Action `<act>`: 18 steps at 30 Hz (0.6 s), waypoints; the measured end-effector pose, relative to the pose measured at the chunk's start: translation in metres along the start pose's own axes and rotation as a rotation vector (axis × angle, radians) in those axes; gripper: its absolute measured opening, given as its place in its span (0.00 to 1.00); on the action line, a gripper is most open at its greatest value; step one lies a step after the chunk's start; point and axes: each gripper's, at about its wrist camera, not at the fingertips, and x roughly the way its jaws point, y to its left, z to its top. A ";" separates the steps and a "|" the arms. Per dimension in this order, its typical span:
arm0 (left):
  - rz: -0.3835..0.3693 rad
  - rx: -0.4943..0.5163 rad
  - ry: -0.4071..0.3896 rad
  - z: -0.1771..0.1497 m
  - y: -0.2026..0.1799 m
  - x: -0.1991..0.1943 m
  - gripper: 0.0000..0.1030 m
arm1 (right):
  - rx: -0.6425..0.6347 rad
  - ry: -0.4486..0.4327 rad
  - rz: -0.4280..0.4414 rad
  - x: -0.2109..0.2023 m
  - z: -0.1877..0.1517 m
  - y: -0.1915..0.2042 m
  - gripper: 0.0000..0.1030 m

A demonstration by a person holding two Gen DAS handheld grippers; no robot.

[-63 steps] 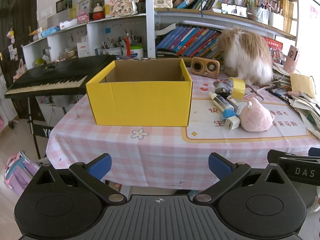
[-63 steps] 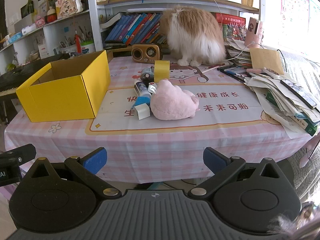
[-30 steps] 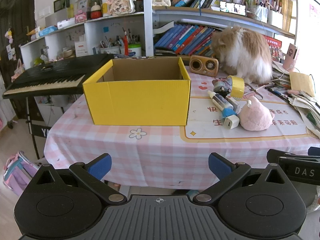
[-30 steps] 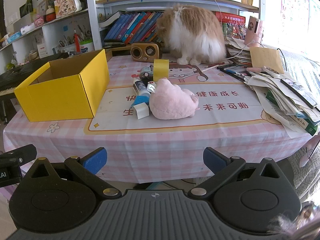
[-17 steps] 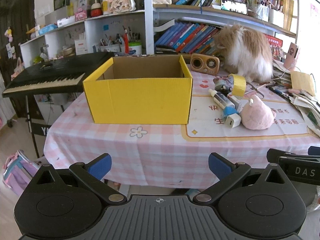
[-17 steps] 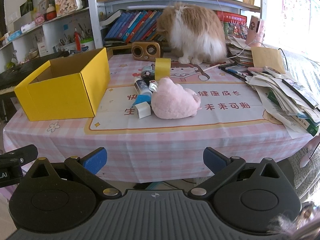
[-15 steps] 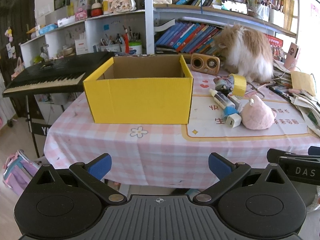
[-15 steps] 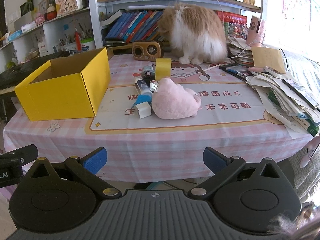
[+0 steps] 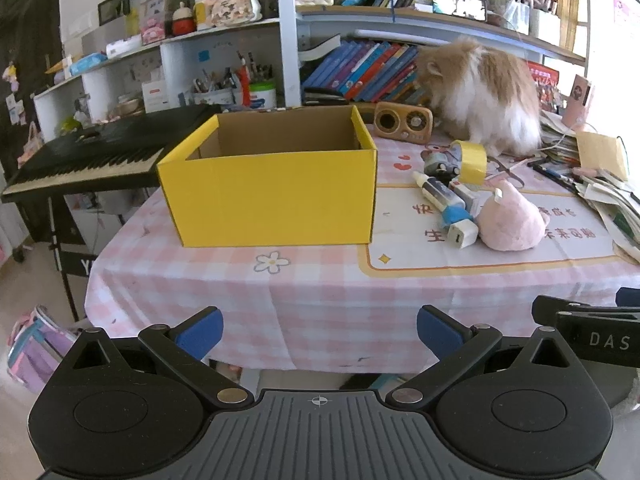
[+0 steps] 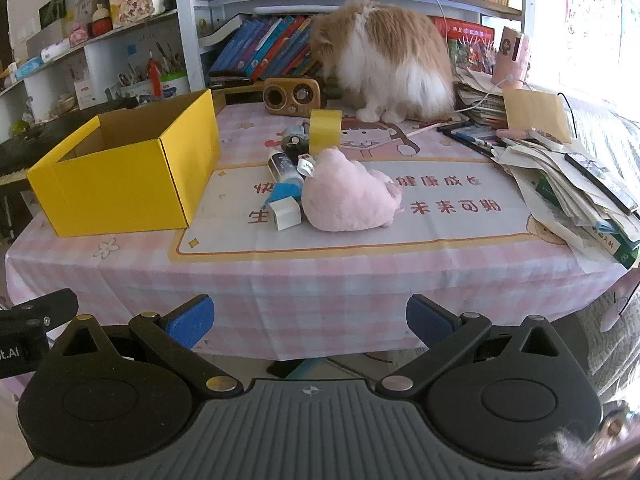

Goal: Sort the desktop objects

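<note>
- Pink plush: the soft toy (image 10: 347,197) lies on the printed mat to the right of the yellow box (image 10: 120,184), with the white charger block (image 10: 285,213) and the blue-capped tube (image 10: 285,176) pressed against its left side. Reach for one and you will probably nudge its neighbours; the tube looks likely to roll.
- The yellow tape roll (image 10: 325,131) stands on edge just behind that cluster, beside a small grey toy car (image 9: 438,162). A brush from a finger could set it rolling toward the box or the cat.
- The box sits open-topped and, as far as its interior shows, empty, so nothing is sorted yet. It looks light enough that a bump to its wall would shift it.
- The cat (image 10: 384,60) sits at the back of the table, head down beside the wooden radio (image 10: 293,94). It may step into your path.
- The paper stack (image 10: 572,184) hangs over the right edge; a wide swing could drag sheets off.
- Your left gripper (image 9: 319,328) and right gripper (image 10: 310,318) both stand spread wide and empty, short of the table's near edge.
</note>
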 end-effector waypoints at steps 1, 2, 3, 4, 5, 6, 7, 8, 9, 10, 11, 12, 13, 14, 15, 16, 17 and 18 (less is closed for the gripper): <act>-0.003 0.003 0.001 0.000 -0.001 0.000 1.00 | 0.006 0.005 -0.003 0.000 -0.001 -0.003 1.00; -0.006 0.005 0.003 0.000 -0.002 0.001 1.00 | 0.008 0.008 -0.004 0.001 -0.001 -0.004 1.00; -0.009 0.008 0.005 0.000 -0.004 0.002 1.00 | 0.013 0.011 -0.007 0.001 -0.002 -0.006 1.00; -0.011 0.010 0.007 0.000 -0.005 0.002 1.00 | 0.015 0.014 -0.009 0.002 -0.002 -0.007 1.00; -0.013 0.013 0.009 0.001 -0.007 0.003 1.00 | 0.019 0.019 -0.011 0.002 -0.001 -0.009 1.00; -0.016 0.015 0.011 0.001 -0.009 0.003 1.00 | 0.022 0.023 -0.013 0.003 0.000 -0.011 1.00; -0.019 0.017 0.012 0.001 -0.010 0.004 1.00 | 0.025 0.028 -0.016 0.004 0.000 -0.014 1.00; -0.023 0.019 0.012 0.002 -0.012 0.004 1.00 | 0.027 0.031 -0.017 0.005 0.001 -0.015 1.00; -0.030 0.022 0.012 0.002 -0.014 0.005 1.00 | 0.028 0.032 -0.017 0.005 0.002 -0.016 1.00; -0.038 0.023 0.011 0.003 -0.016 0.006 1.00 | 0.029 0.033 -0.019 0.006 0.003 -0.019 1.00; -0.045 0.022 0.009 0.003 -0.018 0.007 1.00 | 0.029 0.034 -0.019 0.006 0.004 -0.020 1.00; -0.051 0.016 0.006 0.004 -0.019 0.007 1.00 | 0.029 0.036 -0.018 0.007 0.004 -0.021 1.00; -0.056 0.009 0.005 0.005 -0.020 0.009 1.00 | 0.028 0.038 -0.018 0.008 0.005 -0.024 1.00; -0.062 0.001 0.005 0.006 -0.021 0.010 1.00 | 0.027 0.040 -0.019 0.010 0.007 -0.026 1.00; -0.065 -0.006 0.006 0.007 -0.023 0.012 1.00 | 0.027 0.042 -0.021 0.011 0.008 -0.028 1.00; -0.066 -0.011 0.009 0.008 -0.025 0.014 1.00 | 0.026 0.044 -0.027 0.012 0.009 -0.031 1.00; -0.064 -0.011 0.011 0.009 -0.028 0.016 1.00 | 0.026 0.046 -0.032 0.013 0.010 -0.034 1.00; -0.065 -0.009 0.013 0.010 -0.031 0.018 1.00 | 0.027 0.048 -0.034 0.014 0.012 -0.037 1.00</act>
